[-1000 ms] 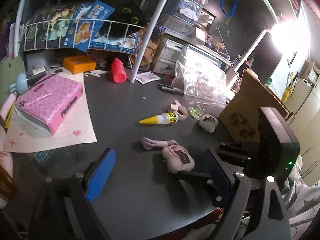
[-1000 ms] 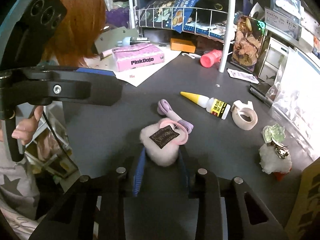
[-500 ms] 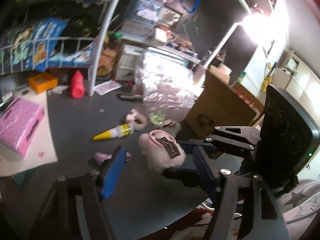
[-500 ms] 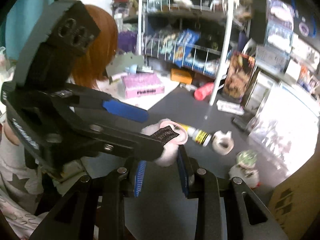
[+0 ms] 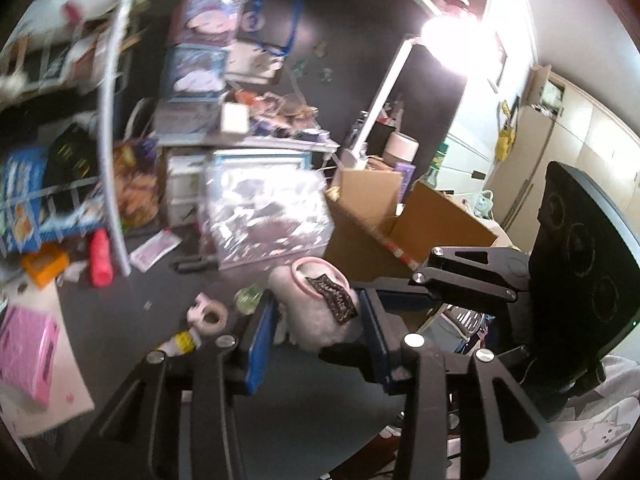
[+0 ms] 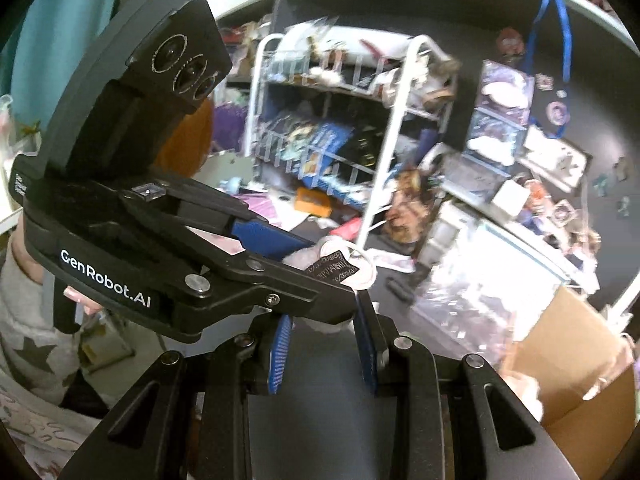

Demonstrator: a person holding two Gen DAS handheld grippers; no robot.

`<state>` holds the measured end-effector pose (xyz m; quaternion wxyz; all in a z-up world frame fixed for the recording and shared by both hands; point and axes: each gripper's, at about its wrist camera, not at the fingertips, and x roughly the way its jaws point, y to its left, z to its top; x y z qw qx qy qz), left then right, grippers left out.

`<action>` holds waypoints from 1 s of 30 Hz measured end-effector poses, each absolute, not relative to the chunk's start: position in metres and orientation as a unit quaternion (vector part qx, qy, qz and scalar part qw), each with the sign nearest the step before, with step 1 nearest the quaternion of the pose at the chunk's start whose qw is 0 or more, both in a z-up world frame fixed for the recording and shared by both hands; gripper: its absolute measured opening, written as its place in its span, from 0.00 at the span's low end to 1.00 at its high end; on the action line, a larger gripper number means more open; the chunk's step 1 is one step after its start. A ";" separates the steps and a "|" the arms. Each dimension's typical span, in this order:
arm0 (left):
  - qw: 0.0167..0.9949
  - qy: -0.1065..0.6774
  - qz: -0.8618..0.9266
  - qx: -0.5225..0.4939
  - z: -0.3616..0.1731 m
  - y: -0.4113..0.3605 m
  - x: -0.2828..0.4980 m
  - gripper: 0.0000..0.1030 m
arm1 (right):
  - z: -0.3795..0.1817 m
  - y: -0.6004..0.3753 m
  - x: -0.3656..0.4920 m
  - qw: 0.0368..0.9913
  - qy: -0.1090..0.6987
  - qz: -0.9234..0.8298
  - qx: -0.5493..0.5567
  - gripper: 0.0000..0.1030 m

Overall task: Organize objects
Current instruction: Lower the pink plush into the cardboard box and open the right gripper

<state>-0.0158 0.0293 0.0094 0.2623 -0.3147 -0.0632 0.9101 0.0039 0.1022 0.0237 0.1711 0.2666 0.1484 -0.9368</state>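
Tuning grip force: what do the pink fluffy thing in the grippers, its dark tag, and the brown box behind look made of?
Pink fluffy thing: looks like soft plush or fleece, matte, with a fuzzy outline. Its pink ring on top looks smoother, perhaps vinyl or satin.
Dark tag: probably woven fabric or leatherette, flat, with pale lettering.
Brown box: corrugated cardboard, matte brown, with open flaps.
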 end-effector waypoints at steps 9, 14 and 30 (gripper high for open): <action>0.308 -0.029 0.898 -0.312 0.042 0.096 -0.057 0.37 | 0.053 0.169 0.011 0.107 0.124 -0.950 0.266 0.25; 0.331 -0.017 0.886 -0.325 0.046 0.129 -0.082 0.37 | 0.059 0.202 0.009 0.081 0.106 -0.950 0.284 0.25; 0.370 -0.009 0.851 -0.372 0.030 0.193 -0.120 0.38 | 0.046 0.269 0.011 0.034 0.068 -0.930 0.359 0.25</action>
